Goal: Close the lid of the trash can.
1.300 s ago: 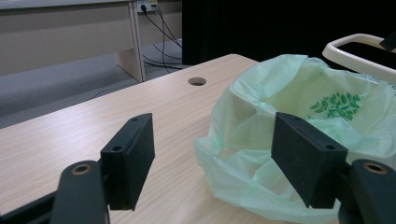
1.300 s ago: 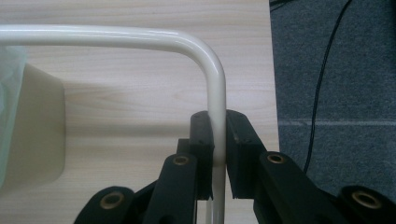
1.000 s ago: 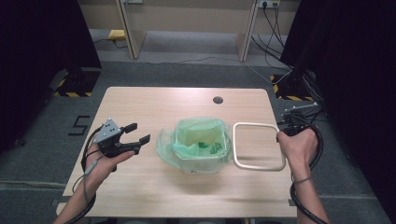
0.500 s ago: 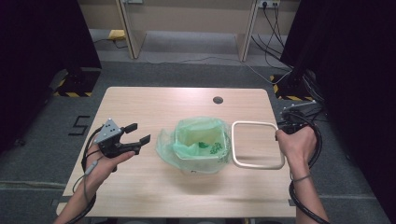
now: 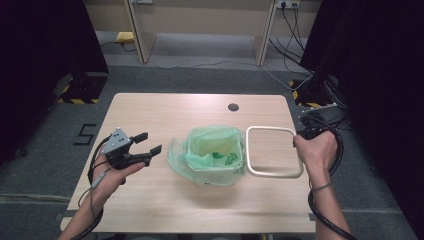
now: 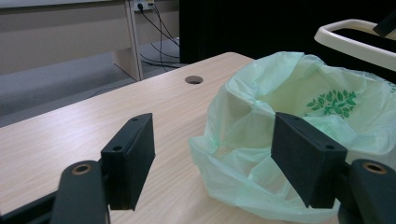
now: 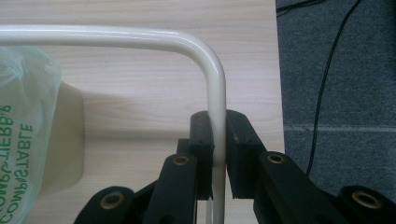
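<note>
A small bin lined with a pale green bag stands in the middle of the wooden table. A cream rectangular ring frame hangs level just right of the bin, above the table. My right gripper is shut on the frame's right side bar, near a rounded corner. My left gripper is held open to the left of the bin, jaws pointing at the bag with nothing between them.
A round cable hole lies in the table's far side. Cables trail off the right edge onto the grey floor. Desk legs stand beyond the table.
The right hand has shifted the cream frame slightly left, toward the bin. The left gripper has stayed where it was.
</note>
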